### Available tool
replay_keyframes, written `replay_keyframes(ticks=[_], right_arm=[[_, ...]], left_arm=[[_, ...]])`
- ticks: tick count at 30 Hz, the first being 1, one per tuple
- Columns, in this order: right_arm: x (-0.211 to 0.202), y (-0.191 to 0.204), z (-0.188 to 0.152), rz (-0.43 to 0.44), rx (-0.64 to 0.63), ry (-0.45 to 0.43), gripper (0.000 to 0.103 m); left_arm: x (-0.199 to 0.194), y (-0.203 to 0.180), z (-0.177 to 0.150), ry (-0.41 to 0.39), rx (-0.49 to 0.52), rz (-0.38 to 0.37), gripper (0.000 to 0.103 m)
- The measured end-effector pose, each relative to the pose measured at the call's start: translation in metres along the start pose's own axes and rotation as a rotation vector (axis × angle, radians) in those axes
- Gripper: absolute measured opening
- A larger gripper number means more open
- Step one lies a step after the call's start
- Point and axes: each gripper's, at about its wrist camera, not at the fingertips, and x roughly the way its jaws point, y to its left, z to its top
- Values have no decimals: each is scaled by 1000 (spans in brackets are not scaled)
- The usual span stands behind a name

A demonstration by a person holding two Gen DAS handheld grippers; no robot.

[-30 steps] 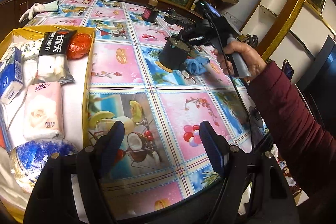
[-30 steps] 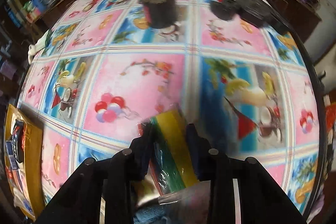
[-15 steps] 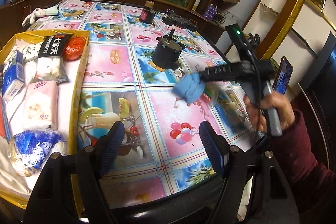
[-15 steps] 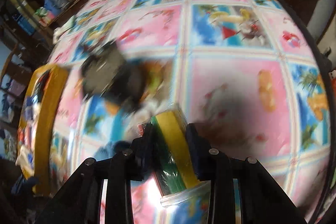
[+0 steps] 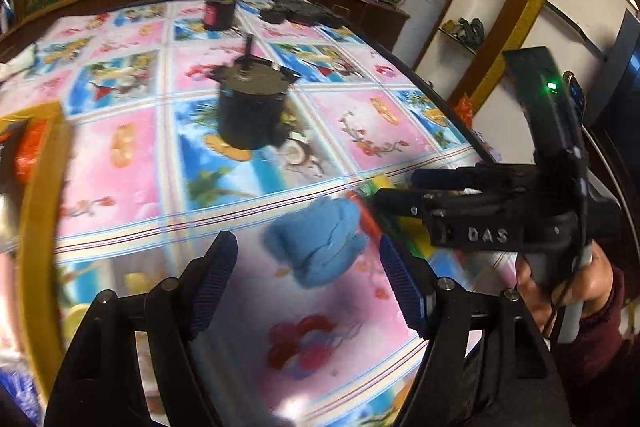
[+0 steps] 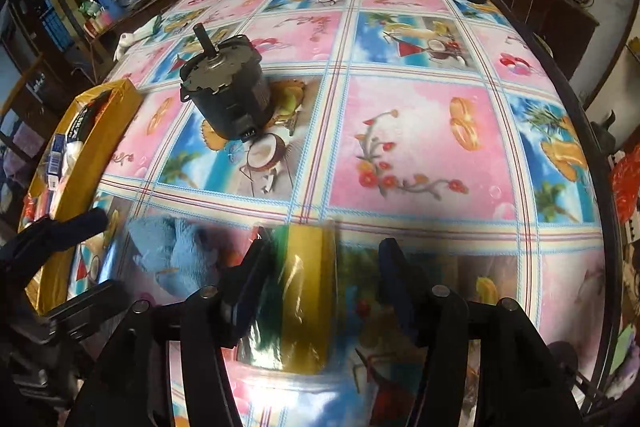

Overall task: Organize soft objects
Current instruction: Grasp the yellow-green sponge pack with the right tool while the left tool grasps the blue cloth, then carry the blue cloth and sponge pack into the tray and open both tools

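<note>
Surface: patterned tablecloth [image 6: 420,131], motor [image 6: 224,95] standing on it.
Left gripper [image 5: 308,291]: jaws wide apart, holding nothing.
Right gripper [image 6: 320,291]: jaws parted, loose around the sponge pack [image 6: 304,291].
Blue cloth [image 5: 320,243]: between both grippers.

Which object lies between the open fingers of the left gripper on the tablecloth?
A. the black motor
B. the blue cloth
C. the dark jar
B: in the left wrist view, the blue cloth lies between the left gripper fingers, with gaps on both sides.
</note>
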Motion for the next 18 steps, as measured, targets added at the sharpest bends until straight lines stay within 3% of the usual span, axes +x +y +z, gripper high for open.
replay_keyframes(ticks=[5,6,8,11,15,17,18], right_arm=[[-12,-11,-13,31,64,-27,59],[-14,-12,-16,34,69,-29,57],[-17,-14,-22,0,71,-38,61],[-17,-9,-28,53,62,-32,61],[-8,9,-28,15,14,-28,69],[-3,21,-30,-2,-13,-24,69],[-1,28,-32,-31,-35,-34,63]], left_arm=[[39,-12,8,68,16,14,72],[40,-13,8,54,19,15,66],[38,-9,8,64,-8,-18,41],[29,0,4,53,-47,-20,39],[2,14,-4,11,-105,-19,38],[-19,21,-10,-24,-135,-24,39],[-29,25,-13,-40,-149,-25,39]])
